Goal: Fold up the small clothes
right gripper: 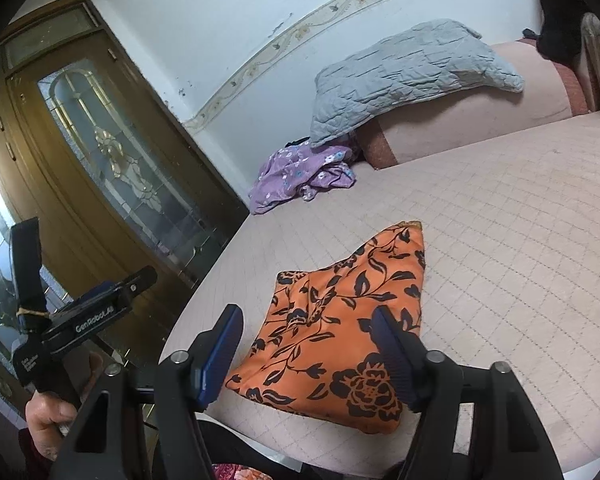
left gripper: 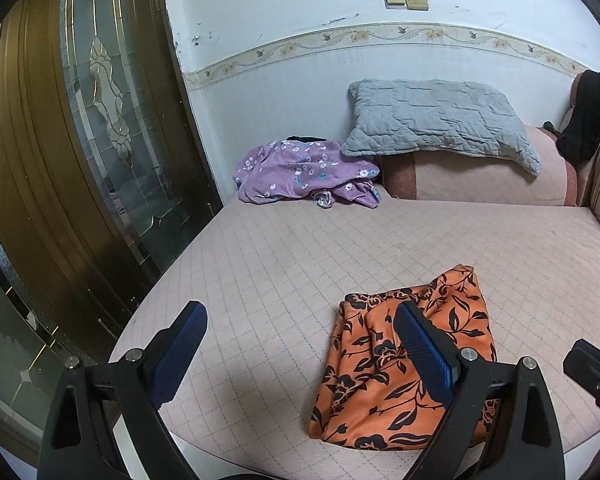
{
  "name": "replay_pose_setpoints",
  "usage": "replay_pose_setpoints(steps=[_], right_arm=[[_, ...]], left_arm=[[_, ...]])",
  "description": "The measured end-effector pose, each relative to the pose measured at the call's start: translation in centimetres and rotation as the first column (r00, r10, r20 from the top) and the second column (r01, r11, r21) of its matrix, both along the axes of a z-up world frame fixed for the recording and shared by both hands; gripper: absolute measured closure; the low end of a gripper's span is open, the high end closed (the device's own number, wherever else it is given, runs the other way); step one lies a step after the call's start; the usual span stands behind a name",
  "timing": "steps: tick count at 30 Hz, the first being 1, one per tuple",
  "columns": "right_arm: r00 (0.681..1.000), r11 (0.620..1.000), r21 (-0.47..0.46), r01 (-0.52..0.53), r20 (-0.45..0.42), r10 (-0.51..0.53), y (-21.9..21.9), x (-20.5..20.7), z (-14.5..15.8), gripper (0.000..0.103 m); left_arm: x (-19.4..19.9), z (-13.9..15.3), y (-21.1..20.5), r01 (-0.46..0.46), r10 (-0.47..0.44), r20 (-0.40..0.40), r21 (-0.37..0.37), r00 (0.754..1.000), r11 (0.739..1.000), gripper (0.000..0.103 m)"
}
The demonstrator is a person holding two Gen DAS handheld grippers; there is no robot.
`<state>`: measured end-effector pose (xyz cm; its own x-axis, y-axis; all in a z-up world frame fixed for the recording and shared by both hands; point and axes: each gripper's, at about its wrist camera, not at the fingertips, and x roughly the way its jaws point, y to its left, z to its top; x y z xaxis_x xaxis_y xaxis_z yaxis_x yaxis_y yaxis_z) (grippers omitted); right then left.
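Note:
An orange cloth with a black flower print lies folded near the front edge of the pink quilted bed. It also shows in the right wrist view. My left gripper is open and empty, held above the bed just left of the cloth, its right finger in front of the cloth. My right gripper is open and empty, held above the cloth's near part. The left gripper's body shows at the left of the right wrist view, held in a hand.
A crumpled purple flowered garment lies at the back of the bed by the wall. A grey quilted pillow rests on a pink bolster. A brown door with glass panel stands at the left. Dark clothing hangs at the far right.

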<state>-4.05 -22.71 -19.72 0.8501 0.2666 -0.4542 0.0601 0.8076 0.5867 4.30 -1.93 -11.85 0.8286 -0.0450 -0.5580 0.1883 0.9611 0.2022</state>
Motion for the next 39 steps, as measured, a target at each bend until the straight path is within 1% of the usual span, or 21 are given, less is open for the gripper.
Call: replay_pose_setpoints(steps=[1,3,7,12,16,21,28,30,32,33,35,37,39], right_arm=[[1.0,1.0,-0.008,-0.007,0.004,0.007,0.2,0.0,0.0,0.036],[1.0,1.0,-0.024,-0.017,0.011,0.018,0.7,0.0,0.1,0.041],[0.999,0.999,-0.024,-0.031,0.006,0.031,1.0,0.1,-0.2,0.044],[0.997,0.998,-0.02,-0.061,-0.043,0.06,1.9,0.7,-1.5,0.05],[0.992,0.996,-0.018,-0.084,-0.091,0.082,2.8,1.3,-2.7,0.052],[0.983,0.995,0.014,-0.099,-0.155,0.1,3.5,2.1,-4.7,0.054],[0.97,0.994,0.043,-0.103,-0.219,0.109,4.2,3.1,-7.0,0.054],[0.961,0.993,0.05,-0.106,-0.252,0.115,4.5,3.5,-8.3,0.054],[0.941,0.992,0.057,-0.112,-0.316,0.124,4.9,4.2,-10.7,0.055],[0.938,0.992,0.059,-0.112,-0.325,0.125,5.0,4.3,-11.4,0.055],[0.942,0.993,0.043,-0.113,-0.313,0.121,5.3,4.2,-11.8,0.055],[0.943,0.992,0.017,-0.127,-0.309,0.126,5.5,4.2,-11.1,0.055],[0.951,0.992,0.028,-0.121,-0.282,0.124,5.2,3.9,-10.2,0.054]], left_arm=[[0.0,0.0,0.0,-0.002,0.002,-0.001,0.001,1.0,1.0,0.008],[0.1,-0.1,0.1,-0.004,0.004,-0.002,-0.001,1.0,1.0,0.008],[0.2,-0.3,0.3,-0.008,0.008,-0.011,-0.002,1.0,1.0,0.008],[0.4,-0.7,0.6,-0.013,0.013,-0.018,-0.005,1.0,1.0,0.008],[0.4,-0.9,0.8,-0.016,0.016,-0.023,-0.004,1.0,1.0,0.008],[0.6,-1.4,1.1,-0.02,0.02,-0.031,-0.005,0.999,1.0,0.008],[1.1,-2.2,1.2,-0.029,0.029,-0.049,-0.001,0.998,1.0,0.008],[1.3,-2.6,1.2,-0.032,0.032,-0.058,0.0,0.998,0.999,0.008],[1.4,-2.9,1.2,-0.035,0.035,-0.067,0.002,0.997,0.999,0.008],[1.4,-3.0,1.2,-0.036,0.037,-0.071,0.004,0.997,0.999,0.008],[1.4,-3.1,1.3,-0.037,0.037,-0.069,0.008,0.997,0.999,0.008],[1.4,-3.1,1.3,-0.04,0.041,-0.068,0.009,0.997,0.999,0.008],[1.4,-3.1,1.3,-0.042,0.042,-0.068,0.006,0.997,0.999,0.008]])
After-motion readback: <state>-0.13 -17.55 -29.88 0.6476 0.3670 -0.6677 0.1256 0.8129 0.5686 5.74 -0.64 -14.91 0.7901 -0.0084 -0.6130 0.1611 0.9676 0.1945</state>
